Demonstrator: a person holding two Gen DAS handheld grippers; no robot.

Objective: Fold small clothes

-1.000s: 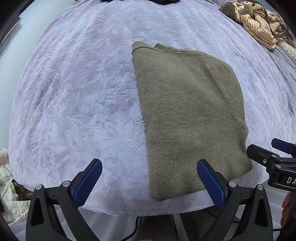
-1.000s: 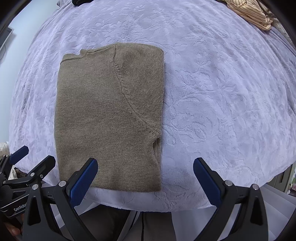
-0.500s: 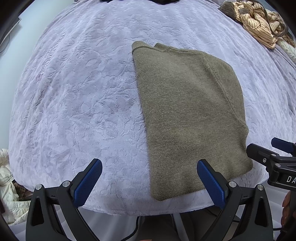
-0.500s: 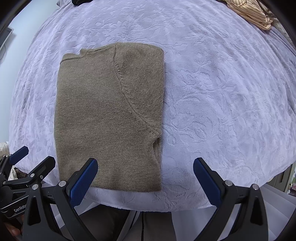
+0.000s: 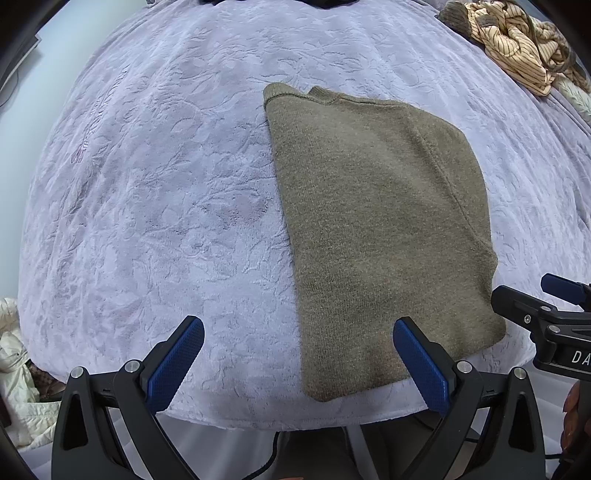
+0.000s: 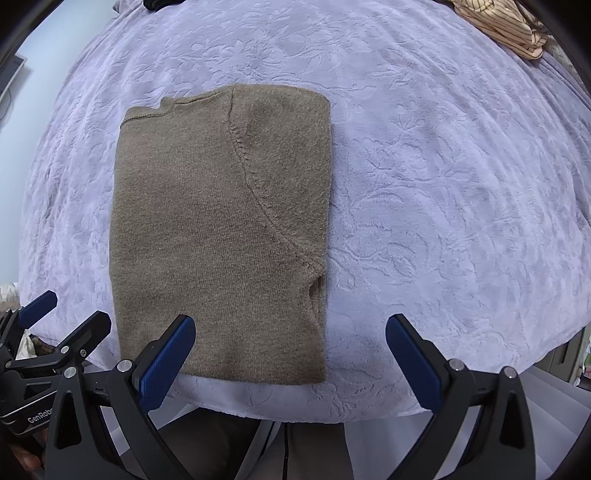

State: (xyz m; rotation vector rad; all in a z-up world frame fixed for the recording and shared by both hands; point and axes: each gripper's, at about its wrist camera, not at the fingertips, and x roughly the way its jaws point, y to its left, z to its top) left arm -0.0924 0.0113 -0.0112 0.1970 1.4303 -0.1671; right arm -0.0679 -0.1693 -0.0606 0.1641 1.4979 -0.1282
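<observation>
An olive-green knit sweater (image 5: 380,229) lies folded into a narrow rectangle on the lavender embossed bedspread (image 5: 166,206), its collar at the far end. It also shows in the right wrist view (image 6: 221,236), with a curved sleeve seam on top. My left gripper (image 5: 299,363) is open and empty, hovering above the sweater's near left corner. My right gripper (image 6: 290,360) is open and empty above the sweater's near right corner. Each gripper shows at the edge of the other's view.
A heap of striped tan and beige clothes (image 5: 517,48) lies at the far right of the bed, also in the right wrist view (image 6: 506,26). A white garment (image 5: 14,365) lies off the bed at the lower left. The bed's near edge (image 5: 295,421) is just below the sweater.
</observation>
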